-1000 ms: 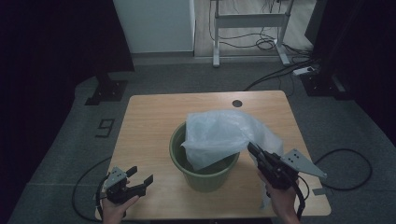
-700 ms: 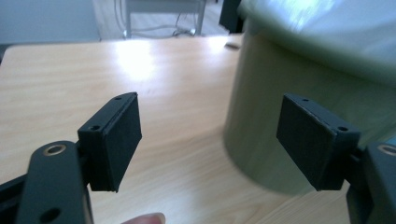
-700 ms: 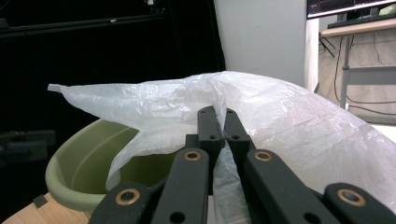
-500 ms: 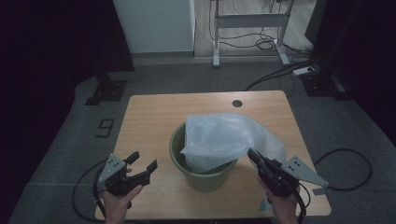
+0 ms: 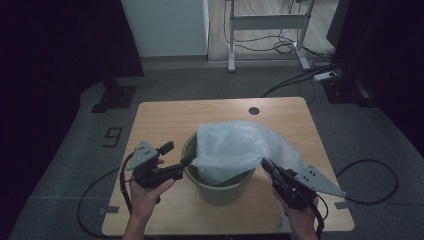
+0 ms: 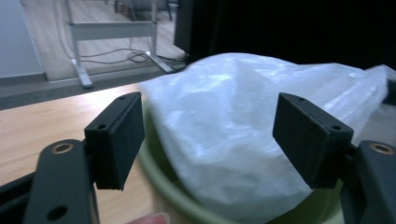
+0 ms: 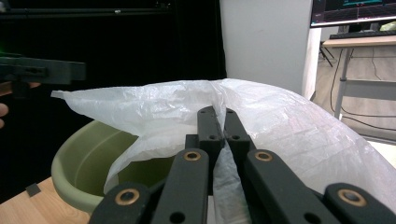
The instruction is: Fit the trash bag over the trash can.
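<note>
We see a green bin (image 5: 220, 187) near the counter's (image 5: 165, 117) front edge, about midway between its left and right edges, with a white bag (image 5: 235, 147) bunched in and over its mouth, spilling toward the right.

High view: left tongs (image 5: 177, 160) sit at the bin's left rim, one tip at the bag's left corner; right tongs (image 5: 265, 165) at the right rim, tip into the plastic. This view gives us layout but not the grip.

Left gripper view: left tongs (image 6: 210, 135) stand wide apart, pads (image 6: 122, 135) either side of the bag (image 6: 243, 140), the bag lying beyond them with no pad pressing it. They have just been closing a little, and nothing is caught between them yet. The green rim (image 6: 163, 186) curves below, the counter (image 6: 46, 126) to the left. The high view can't give us that gap.

Right gripper view: right tongs (image 7: 223, 116) together, clamped on a fold of the bag (image 7: 280, 126), plastic pinched between the two pads. We also get the bin's (image 7: 79, 163) inside wall, bare on that side, with the bag's edge stretched above it. The left gripper (image 7: 42, 70) shows far off at upper left, level with the bag's far corner.
</note>
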`<state>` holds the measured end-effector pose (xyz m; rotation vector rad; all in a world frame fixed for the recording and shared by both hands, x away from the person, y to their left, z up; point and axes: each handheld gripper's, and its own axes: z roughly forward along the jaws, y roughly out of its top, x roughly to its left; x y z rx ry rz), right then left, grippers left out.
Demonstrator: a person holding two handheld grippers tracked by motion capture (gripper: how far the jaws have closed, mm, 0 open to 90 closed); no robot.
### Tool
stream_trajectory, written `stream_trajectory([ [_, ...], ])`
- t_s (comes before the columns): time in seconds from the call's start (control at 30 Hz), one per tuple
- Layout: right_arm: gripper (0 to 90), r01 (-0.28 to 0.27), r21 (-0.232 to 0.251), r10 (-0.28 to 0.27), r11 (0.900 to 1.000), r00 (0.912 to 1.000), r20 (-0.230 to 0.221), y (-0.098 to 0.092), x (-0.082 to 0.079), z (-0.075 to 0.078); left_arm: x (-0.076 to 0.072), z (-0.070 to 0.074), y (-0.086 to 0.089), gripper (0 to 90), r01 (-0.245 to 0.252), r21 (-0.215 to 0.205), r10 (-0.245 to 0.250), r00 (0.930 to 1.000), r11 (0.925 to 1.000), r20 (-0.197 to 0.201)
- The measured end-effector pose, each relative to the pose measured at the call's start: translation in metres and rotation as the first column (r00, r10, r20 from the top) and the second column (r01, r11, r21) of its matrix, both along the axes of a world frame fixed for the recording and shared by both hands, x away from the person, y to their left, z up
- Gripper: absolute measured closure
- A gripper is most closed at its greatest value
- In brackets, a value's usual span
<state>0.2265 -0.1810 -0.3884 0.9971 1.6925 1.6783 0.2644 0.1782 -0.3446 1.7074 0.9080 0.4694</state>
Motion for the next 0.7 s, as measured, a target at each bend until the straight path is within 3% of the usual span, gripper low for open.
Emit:
stream_trajectory([
  [0.13,87.7,-0.015,-0.005,0.015,1.000,0.9998,0.013,0.004,-0.001,0.007,0.002,-0.009,-0.020,26.2,0.034,0.039,-0.033,0.9991,0.9986,-0.027],
  [0.3,87.6,-0.030,-0.007,0.031,1.000,0.9990,0.033,0.009,-0.004,0.013,0.003,-0.021,-0.024,28.6,0.039,0.046,-0.037,0.9976,0.9982,-0.059],
  [0.4,87.4,-0.039,-0.006,0.040,0.999,0.9984,0.041,0.013,-0.004,0.016,0.004,-0.025,-0.026,29.6,0.036,0.061,-0.032,0.9975,0.9975,-0.064],
  [0.7,84.8,-0.080,-0.044,0.081,0.996,0.9967,0.007,0.034,0.005,0.018,0.004,-0.035,-0.042,30.1,0.047,0.132,-0.039,0.9974,0.9901,-0.061],
])
